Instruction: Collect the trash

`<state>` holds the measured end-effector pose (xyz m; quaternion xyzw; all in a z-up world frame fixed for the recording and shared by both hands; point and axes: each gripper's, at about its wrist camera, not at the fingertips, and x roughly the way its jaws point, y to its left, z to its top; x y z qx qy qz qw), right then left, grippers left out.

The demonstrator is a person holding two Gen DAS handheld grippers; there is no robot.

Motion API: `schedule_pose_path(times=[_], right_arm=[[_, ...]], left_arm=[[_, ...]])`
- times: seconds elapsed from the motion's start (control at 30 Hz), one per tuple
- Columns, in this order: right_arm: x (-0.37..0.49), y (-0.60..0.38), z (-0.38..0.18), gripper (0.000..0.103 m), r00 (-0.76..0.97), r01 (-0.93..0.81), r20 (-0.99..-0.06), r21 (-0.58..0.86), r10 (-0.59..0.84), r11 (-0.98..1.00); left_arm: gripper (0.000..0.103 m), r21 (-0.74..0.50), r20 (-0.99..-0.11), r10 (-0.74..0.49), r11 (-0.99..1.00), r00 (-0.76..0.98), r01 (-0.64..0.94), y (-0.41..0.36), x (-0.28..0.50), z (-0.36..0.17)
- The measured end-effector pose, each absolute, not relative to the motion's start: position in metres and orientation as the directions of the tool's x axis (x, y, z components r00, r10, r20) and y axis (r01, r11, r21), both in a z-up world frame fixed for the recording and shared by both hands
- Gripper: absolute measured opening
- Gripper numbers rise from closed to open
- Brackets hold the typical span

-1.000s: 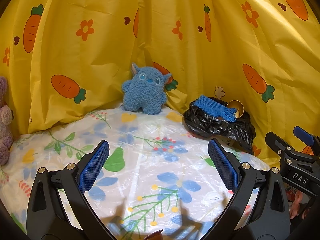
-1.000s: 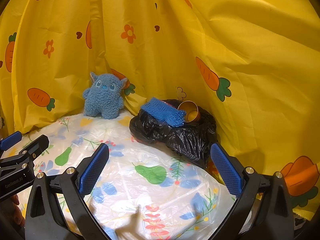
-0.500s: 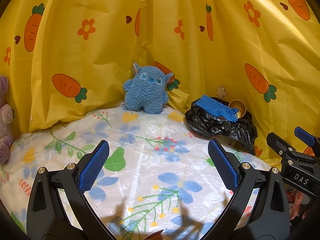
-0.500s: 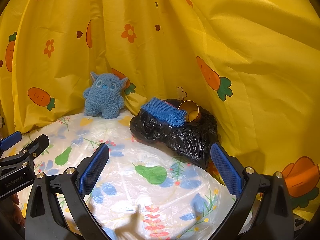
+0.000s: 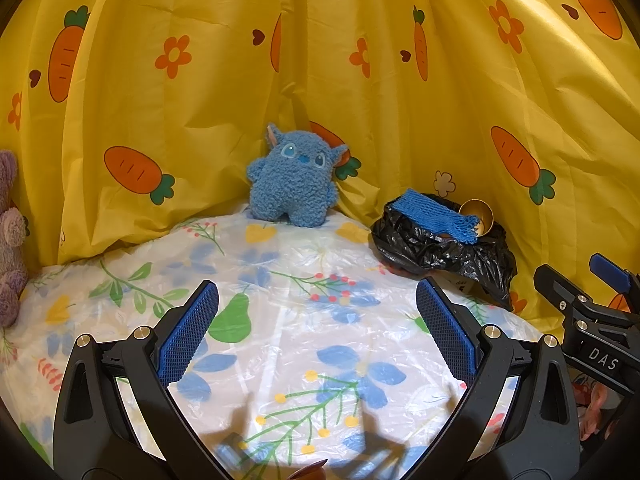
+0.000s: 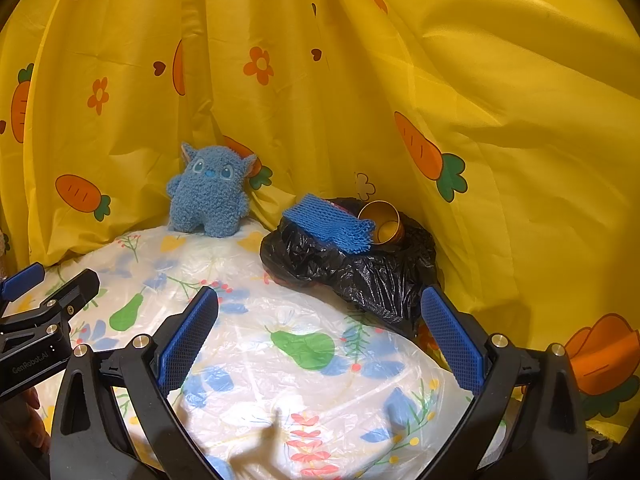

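- Both grippers hang spread wide with nothing between their pads: the left gripper faces the middle of the table, the right gripper faces its far right corner.
- Neither touches anything; they hover side by side over the flowered plastic tablecloth, apparently poised before a reach.
- At the back right of the table lies a crumpled black trash bag, slumped low against the yellow carrot-print curtain rather than standing open.
- A blue knitted cloth is draped over the top of the bag, and a gold metal cup lies on its side just beside the cloth, mouth turned toward the cameras. Both rest on the bag's folds; whether they sit inside its opening cannot be told.
- Since cloth and cup already lie on the bag, the collecting looks well advanced; gathering the bag's edges around them would be the likely remaining work.
- The right gripper is nearer the bag, so it seems better placed to take hold.
- A blue plush toy stands propped upright against the curtain, well apart from the bag, and a purple plush shows at the left edge.
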<state>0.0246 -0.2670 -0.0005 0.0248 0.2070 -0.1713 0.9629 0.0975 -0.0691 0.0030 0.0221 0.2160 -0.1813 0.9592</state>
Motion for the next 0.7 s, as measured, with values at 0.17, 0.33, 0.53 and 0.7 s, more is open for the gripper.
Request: schedule_pose_path(times=[0.17, 0.33, 0.53, 0.7], right_arm=[[0.0263, -0.2664, -0.0023, 0.097, 0.856, 0.338, -0.408, -0.024, -0.317, 0.941], [0.0259, -0.2660, -0.0024, 0.097, 0.856, 0.338, -0.408, -0.024, -0.317, 0.941], [0.0279, -0.2652, -0.0046, 0.097, 0.856, 0.336, -0.410, -0.025, -0.317, 0.941], [0.0286, -0.2652, -0.0049, 0.097, 0.856, 0.336, -0.409, -0.026, -0.317, 0.942]], left_arm=[[0.098, -0.036, -0.422, -0.339, 0.933, 0.841, 0.358, -0.0688, 0.0980, 0.0025], [0.098, -0.038, -0.423, -0.339, 0.933, 0.841, 0.357, -0.0681, 0.0992, 0.0016], [0.098, -0.038, -0.423, -0.340, 0.933, 0.840, 0.358, -0.0673, 0.0996, 0.0011], [0.098, -0.040, -0.424, -0.339, 0.933, 0.840, 0.357, -0.0667, 0.1000, 0.0004]])
